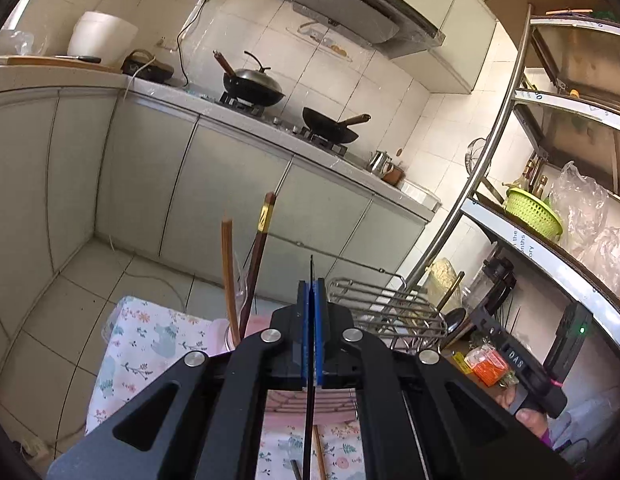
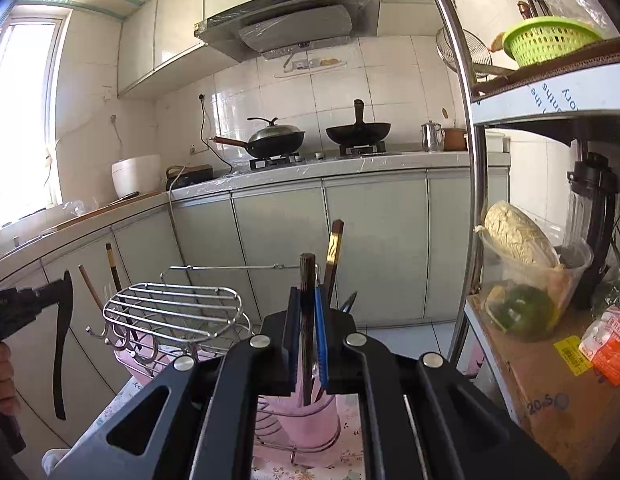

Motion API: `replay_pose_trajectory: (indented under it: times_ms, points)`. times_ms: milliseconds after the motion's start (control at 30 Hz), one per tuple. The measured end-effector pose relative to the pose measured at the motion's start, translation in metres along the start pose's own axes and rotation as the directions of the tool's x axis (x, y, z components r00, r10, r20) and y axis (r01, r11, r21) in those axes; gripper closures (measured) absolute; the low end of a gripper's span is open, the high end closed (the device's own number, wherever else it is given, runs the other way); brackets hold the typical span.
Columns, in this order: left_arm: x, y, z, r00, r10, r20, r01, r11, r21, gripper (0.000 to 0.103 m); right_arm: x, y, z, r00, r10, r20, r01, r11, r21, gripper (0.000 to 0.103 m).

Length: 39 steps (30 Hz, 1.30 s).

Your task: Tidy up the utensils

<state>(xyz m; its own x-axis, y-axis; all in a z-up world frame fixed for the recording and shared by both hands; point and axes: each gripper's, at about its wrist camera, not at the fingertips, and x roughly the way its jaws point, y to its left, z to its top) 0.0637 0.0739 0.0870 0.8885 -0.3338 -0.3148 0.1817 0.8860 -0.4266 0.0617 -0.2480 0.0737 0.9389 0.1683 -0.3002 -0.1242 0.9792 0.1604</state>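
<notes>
Between left tongs: thin black utensil, clamped edge-on.
Between right tongs: dark chopstick, pinched upright.
Below right tongs: pink holder.
Left of right tongs: wire rack.

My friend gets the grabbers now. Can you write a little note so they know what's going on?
Left gripper: shut on a thin black utensil, seen edge-on.
Right gripper: shut on a dark wooden chopstick, upright over the pink holder.
Done: several chopsticks already stand in a holder beside the wire rack.
Left: drop in both held pieces; more chopsticks lie on the floral cloth.
</notes>
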Motion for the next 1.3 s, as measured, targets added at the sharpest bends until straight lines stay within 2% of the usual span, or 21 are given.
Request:
replay_pose_trajectory:
  times_ms: [133, 200, 333, 433, 500, 600, 700, 867, 967, 1133, 1200, 1300]
  points:
    - [0.006, -0.007, 0.01, 0.996, 0.026, 0.083, -0.028, 0.999, 0.019, 0.101, 0.006, -0.004, -0.014, 1.0, 0.004, -0.027, -0.003, 1.0, 0.021, 0.096]
    - [0.008, -0.012, 0.012, 0.986, 0.063, 0.152, -0.07, 0.997, 0.037, 0.101, 0.008, -0.007, -0.019, 0.999, 0.007, -0.034, -0.006, 0.999, 0.033, 0.096]
    - [0.014, -0.024, 0.009, 0.945, 0.13, 0.3, -0.16, 0.984, 0.078, 0.101, 0.011, -0.013, -0.029, 0.999, 0.019, -0.047, -0.017, 0.998, 0.06, 0.096]
    - [0.023, -0.028, 0.005, 0.917, 0.161, 0.364, -0.205, 0.975, 0.086, 0.101, 0.013, -0.015, -0.034, 0.998, 0.027, -0.054, -0.024, 0.997, 0.068, 0.096]
    - [0.03, -0.029, 0.005, 0.904, 0.175, 0.39, -0.226, 0.97, 0.089, 0.101, 0.012, -0.014, -0.036, 0.998, 0.033, -0.056, -0.029, 0.997, 0.073, 0.096]
    - [0.04, -0.032, -0.002, 0.873, 0.21, 0.441, -0.286, 0.952, 0.113, 0.101, 0.014, -0.014, -0.038, 0.997, 0.042, -0.06, -0.037, 0.996, 0.082, 0.096]
    - [0.05, -0.031, -0.01, 0.861, 0.227, 0.456, -0.314, 0.941, 0.125, 0.101, 0.014, -0.013, -0.04, 0.997, 0.049, -0.065, -0.043, 0.995, 0.085, 0.096]
    - [0.06, -0.034, -0.027, 0.829, 0.252, 0.5, -0.379, 0.91, 0.17, 0.101, 0.016, -0.013, -0.042, 0.996, 0.053, -0.072, -0.046, 0.995, 0.094, 0.096]
    - [0.059, -0.033, -0.037, 0.833, 0.253, 0.491, -0.382, 0.906, 0.182, 0.101, 0.017, -0.013, -0.044, 0.996, 0.053, -0.076, -0.045, 0.994, 0.098, 0.096]
    - [0.041, -0.026, -0.052, 0.847, 0.265, 0.461, -0.371, 0.916, 0.155, 0.101, 0.016, -0.014, -0.045, 0.995, 0.052, -0.081, -0.043, 0.993, 0.106, 0.096]
    - [0.035, -0.021, -0.056, 0.858, 0.273, 0.435, -0.365, 0.92, 0.142, 0.101, 0.016, -0.015, -0.045, 0.995, 0.052, -0.082, -0.042, 0.993, 0.108, 0.096]
    - [0.03, -0.009, -0.061, 0.884, 0.284, 0.371, -0.344, 0.933, 0.104, 0.101, 0.016, -0.016, -0.045, 0.995, 0.057, -0.086, -0.046, 0.992, 0.121, 0.096]
